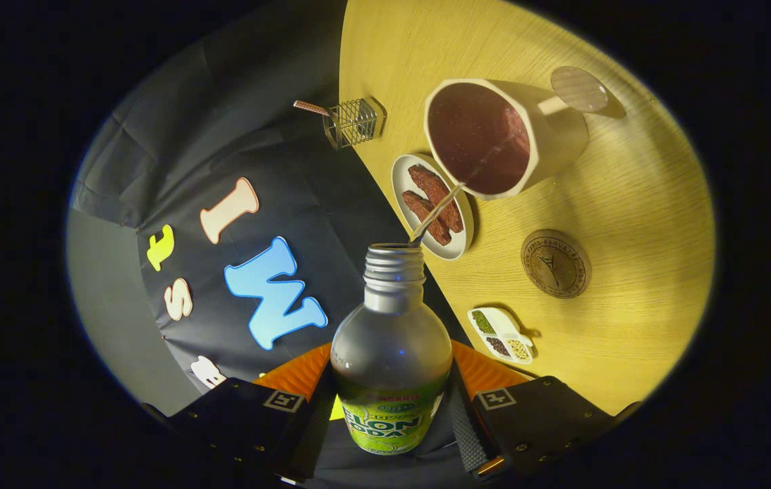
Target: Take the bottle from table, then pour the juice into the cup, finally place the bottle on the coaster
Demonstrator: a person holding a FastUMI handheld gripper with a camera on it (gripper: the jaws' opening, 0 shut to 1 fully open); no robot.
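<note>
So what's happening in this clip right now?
The gripper is shut on the bottle and holds it tipped. A thin stream runs from the open neck into the cup on the table. The coaster lies bare beside the cup, and a plate of snacks sits under the stream.

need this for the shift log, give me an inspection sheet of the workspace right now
surface: wooden table, bare wood around the items
job's things: bottle uncapped and tilted, a thin stream running from its mouth into the cup, which holds dark liquid; round coaster bare, beside the cup
clutter: plate with brown pieces beside the cup; small divided dish of seeds near the coaster; wire holder at the table's edge; small round lid-like disc behind the cup
grippers: claw shut on the bottle's labelled lower body
cables: nothing seen
surroundings: black cloth booth wall past the table's edge
</note>
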